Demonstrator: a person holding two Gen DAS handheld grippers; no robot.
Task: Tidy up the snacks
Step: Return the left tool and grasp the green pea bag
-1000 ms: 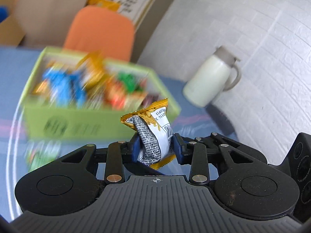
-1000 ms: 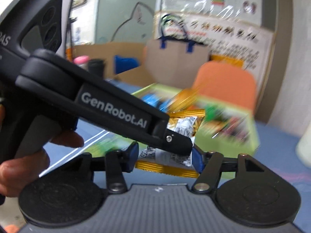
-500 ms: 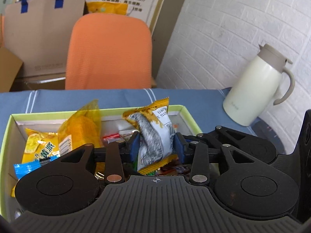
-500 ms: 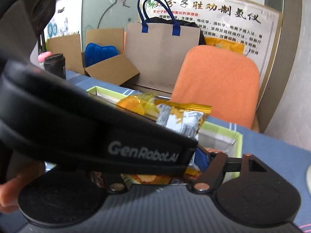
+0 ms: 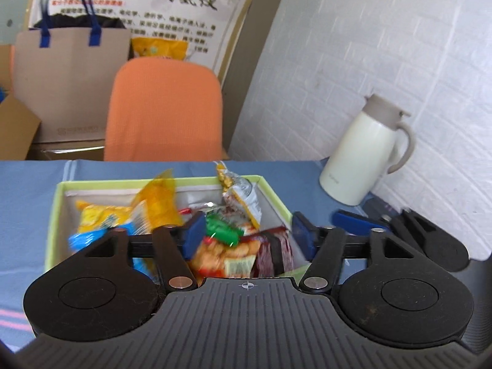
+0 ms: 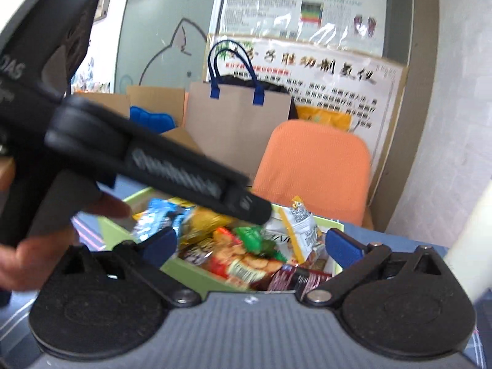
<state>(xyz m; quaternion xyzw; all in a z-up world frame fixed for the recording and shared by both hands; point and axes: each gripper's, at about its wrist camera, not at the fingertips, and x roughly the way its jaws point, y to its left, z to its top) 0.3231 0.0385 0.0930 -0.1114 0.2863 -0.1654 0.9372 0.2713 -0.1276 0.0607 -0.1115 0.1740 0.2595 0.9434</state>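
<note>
My left claw (image 5: pixel 249 236) has just been opening; its blue pads stand apart with nothing clamped between them, only the snacks in the box showing through the gap. My right claw (image 6: pixel 252 247) has also just been opening and now gapes wide, likewise clamped on nothing. Both hang over the near end of the green box (image 5: pixel 53 212), which sits on the blue surface (image 5: pixel 27 190). In the left view, a yellow-and-white snack packet (image 5: pixel 241 195) stands tilted against the box's far wall at about 12 o'clock from my left claw, apart from the pads. Around it lie a green packet (image 5: pixel 221 229), a red cracker packet (image 5: pixel 224 253) and a clear yellow bag (image 5: pixel 160 200) toward 10 o'clock. In the right view the same yellow-and-white packet (image 6: pixel 303 224) leans at about 1 o'clock from my right claw, and the left tool's black body crosses from 9 o'clock, held by a hand (image 6: pixel 37 246). Farther out, a cream jug (image 5: pixel 366 153) stands on the surface at 2 o'clock in the left view, an orange chair (image 5: pixel 164 110) sits behind the box, and a paper bag with blue handles (image 5: pixel 70 77) rests beyond it at 11 o'clock.
</note>
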